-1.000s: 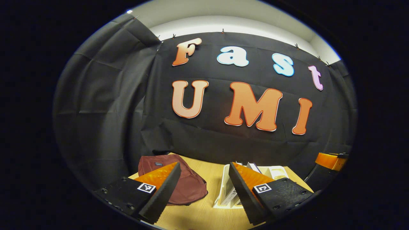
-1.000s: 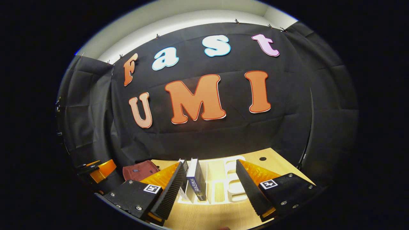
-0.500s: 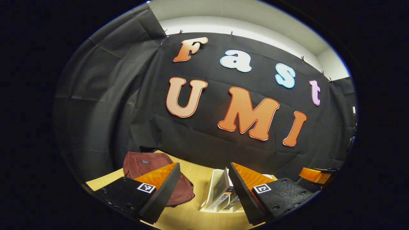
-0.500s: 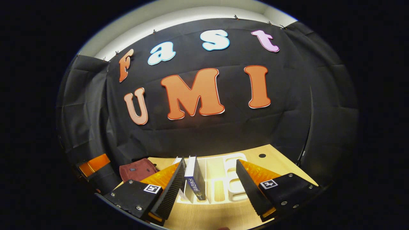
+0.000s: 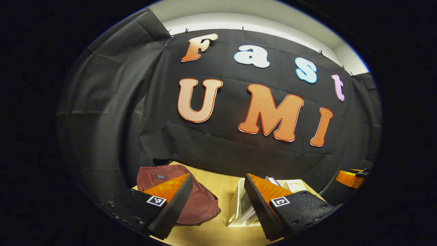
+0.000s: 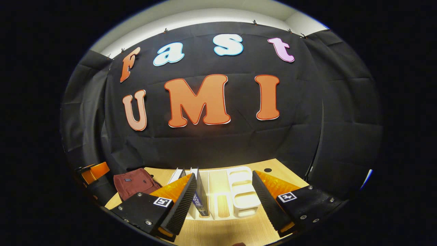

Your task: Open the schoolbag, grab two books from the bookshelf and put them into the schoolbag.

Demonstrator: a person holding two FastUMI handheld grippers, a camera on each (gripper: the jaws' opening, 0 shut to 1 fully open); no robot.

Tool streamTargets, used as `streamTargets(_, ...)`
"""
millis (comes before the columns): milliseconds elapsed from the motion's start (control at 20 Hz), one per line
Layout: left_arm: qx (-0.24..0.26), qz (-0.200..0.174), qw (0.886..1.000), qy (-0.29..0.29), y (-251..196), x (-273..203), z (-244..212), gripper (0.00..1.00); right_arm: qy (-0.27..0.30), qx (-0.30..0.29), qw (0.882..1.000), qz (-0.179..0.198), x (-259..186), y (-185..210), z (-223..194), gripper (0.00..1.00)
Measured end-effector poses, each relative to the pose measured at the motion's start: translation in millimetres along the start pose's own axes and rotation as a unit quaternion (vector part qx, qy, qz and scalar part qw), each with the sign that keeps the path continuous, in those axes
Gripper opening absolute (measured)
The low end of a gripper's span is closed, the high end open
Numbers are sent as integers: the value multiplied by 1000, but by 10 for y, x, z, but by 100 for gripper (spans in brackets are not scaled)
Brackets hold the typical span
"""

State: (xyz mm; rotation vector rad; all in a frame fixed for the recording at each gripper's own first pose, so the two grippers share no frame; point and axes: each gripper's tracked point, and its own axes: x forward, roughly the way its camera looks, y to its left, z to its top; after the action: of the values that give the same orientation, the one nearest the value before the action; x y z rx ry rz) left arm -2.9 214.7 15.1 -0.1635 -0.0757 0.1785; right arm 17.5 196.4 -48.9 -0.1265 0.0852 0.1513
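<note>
both tools (image 5: 216, 201) (image 6: 223, 201) agape, above table; schoolbag (image 5: 199, 205) zipped.

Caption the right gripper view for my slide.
Open right tool facing a white bookshelf holding books, maroon schoolbag left.

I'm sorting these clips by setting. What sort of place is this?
Likely a staged recording booth, not a real home: black cloth wall, a bare wooden table holding a maroon schoolbag and a white bookshelf.

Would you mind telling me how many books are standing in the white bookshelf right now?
2, side by side at the left end of the bookshelf: a dark-spined book and a pale book left of it, partly hidden by the right gripper's finger, which may hide more.
</note>
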Motion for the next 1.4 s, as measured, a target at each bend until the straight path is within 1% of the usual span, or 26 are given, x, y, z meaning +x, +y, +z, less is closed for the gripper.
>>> streamTargets(200,10,-2,1000,1,67,47,9,95,9,11,1000,-3,16,15,-30,96)
streamTargets(350,19,-2,1000,7,89,89,-50,95,10,8,1000,-6,37,9,-45,96)
streamTargets(450,30,8,999,10,154,128,-103,95,14,6,1000,-9,53,-4,-80,96)
streamTargets(550,65,19,998,14,243,196,-236,95,21,4,1000,-14,57,-43,-139,96)
streamTargets(650,136,27,990,33,368,268,-485,95,33,3,999,-19,81,-106,-215,96)
streamTargets(700,181,37,982,49,455,311,-637,95,41,1,999,-24,76,-153,-252,96)
streamTargets(800,255,43,963,75,627,356,-975,96,52,-4,998,-36,89,-265,-310,97)
streamTargets(850,294,44,951,89,679,373,-1206,96,60,-6,997,-38,87,-311,-344,97)
streamTargets(950,366,45,920,132,821,426,-1682,95,72,-12,996,-49,99,-422,-392,97)
streamTargets(1000,393,42,905,158,878,448,-1905,96,77,-17,995,-55,100,-480,-421,96)
streamTargets(1050,413,38,891,186,900,475,-2085,96,83,-21,994,-61,106,-544,-458,96)
streamTargets(1150,441,16,872,212,865,654,-2342,98,96,-23,992,-73,114,-672,-515,96)
streamTargets(1200,458,9,860,224,872,708,-2484,97,102,-20,991,-79,127,-733,-556,96)
streamTargets(1300,489,4,838,242,880,773,-2716,97,117,-9,989,-90,145,-843,-637,97)
streamTargets(1350,499,4,831,247,890,783,-2798,97,125,-4,988,-95,154,-884,-681,96)
streamTargets(1400,504,7,826,252,932,776,-2863,97,132,0,986,-98,160,-922,-718,97)
